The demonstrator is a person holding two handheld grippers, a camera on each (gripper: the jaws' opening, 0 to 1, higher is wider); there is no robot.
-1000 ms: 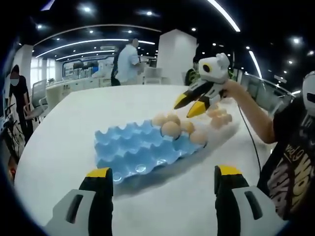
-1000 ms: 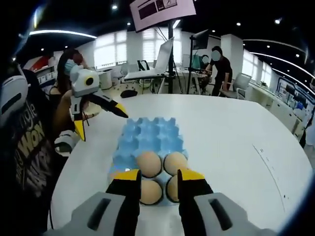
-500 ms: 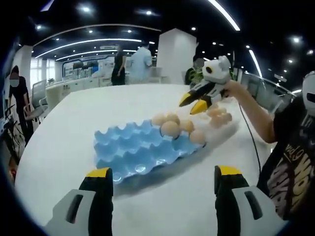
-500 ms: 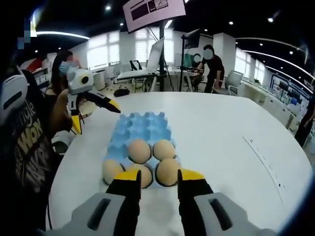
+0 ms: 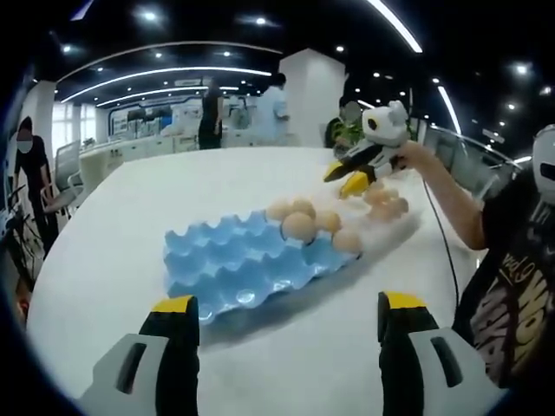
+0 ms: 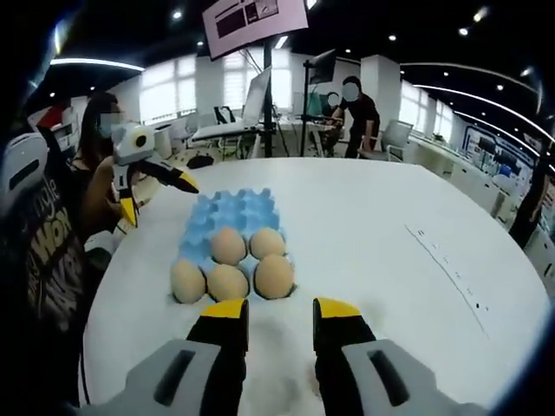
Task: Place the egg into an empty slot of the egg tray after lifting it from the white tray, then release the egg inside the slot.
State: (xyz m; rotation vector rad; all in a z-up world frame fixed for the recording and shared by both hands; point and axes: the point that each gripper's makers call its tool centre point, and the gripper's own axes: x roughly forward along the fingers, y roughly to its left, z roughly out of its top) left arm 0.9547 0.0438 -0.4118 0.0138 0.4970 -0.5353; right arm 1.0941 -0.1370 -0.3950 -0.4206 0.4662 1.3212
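1. In the left gripper view, the blue egg tray (image 5: 251, 264) lies on the white table (image 5: 130, 225) ahead of the left gripper (image 5: 286, 325). Its empty slots are toward the left, and its eggs (image 5: 299, 227) are at the right end.
2. The left gripper's jaws are spread wide with nothing between them. They sit well short of the tray.
3. Further right, the white tray (image 5: 395, 227) holds loose eggs (image 5: 381, 201). The right gripper (image 5: 349, 178) hovers just above them, nose down, so I judge it the nearer tool for the pick.
4. In the right gripper view, the right gripper (image 6: 280, 312) has its jaws slightly apart and holds nothing. Pale tray surface lies directly beneath the tips.
5. This view shows five eggs (image 6: 228, 247) filling the tray's near rows, with the empty slots (image 6: 227, 208) beyond them.
6. The left gripper view shows the white tray's eggs, which the right gripper view hides below its jaws.
7. The egg's long axis cannot be told.
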